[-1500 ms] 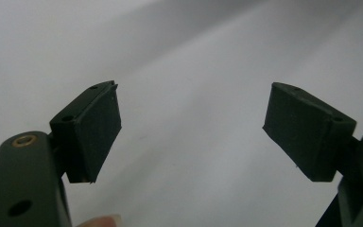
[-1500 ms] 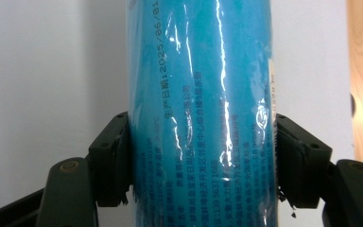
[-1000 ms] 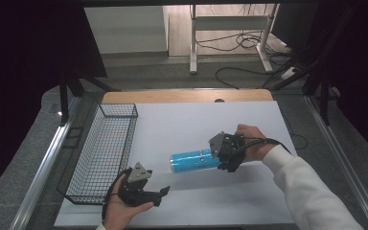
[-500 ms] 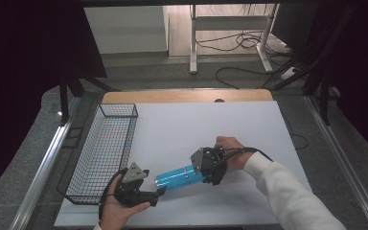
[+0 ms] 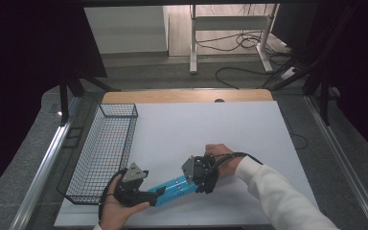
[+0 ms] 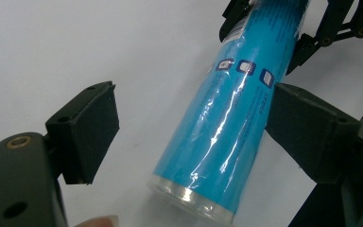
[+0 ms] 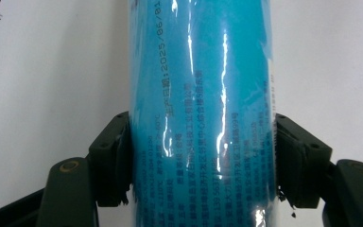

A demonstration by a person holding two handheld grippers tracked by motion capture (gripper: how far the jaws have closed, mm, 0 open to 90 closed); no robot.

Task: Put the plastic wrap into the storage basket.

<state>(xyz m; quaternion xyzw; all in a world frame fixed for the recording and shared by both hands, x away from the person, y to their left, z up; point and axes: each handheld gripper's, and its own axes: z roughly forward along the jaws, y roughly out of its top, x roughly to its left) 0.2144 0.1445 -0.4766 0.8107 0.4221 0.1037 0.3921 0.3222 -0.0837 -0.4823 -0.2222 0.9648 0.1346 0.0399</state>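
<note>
A blue cylindrical tube in shiny wrap lies nearly level just above the white table, near its front edge. My right gripper is shut on the tube's right end; in the right gripper view both pads press the tube at its sides, with the gripper around it. My left gripper is open, and the tube's clear-capped left end sits between its jaws. The left pad stands well apart from the tube and the right pad is close beside it. The right gripper shows farther up the tube.
A black wire basket stands along the left side of the white table, close to my left hand. A wooden strip runs along the table's far edge. Cables and a stand lie on the floor beyond.
My right hand has carried the tube left and down toward the front edge, so its end is now between the left gripper's jaws. The left hand has stayed put.
</note>
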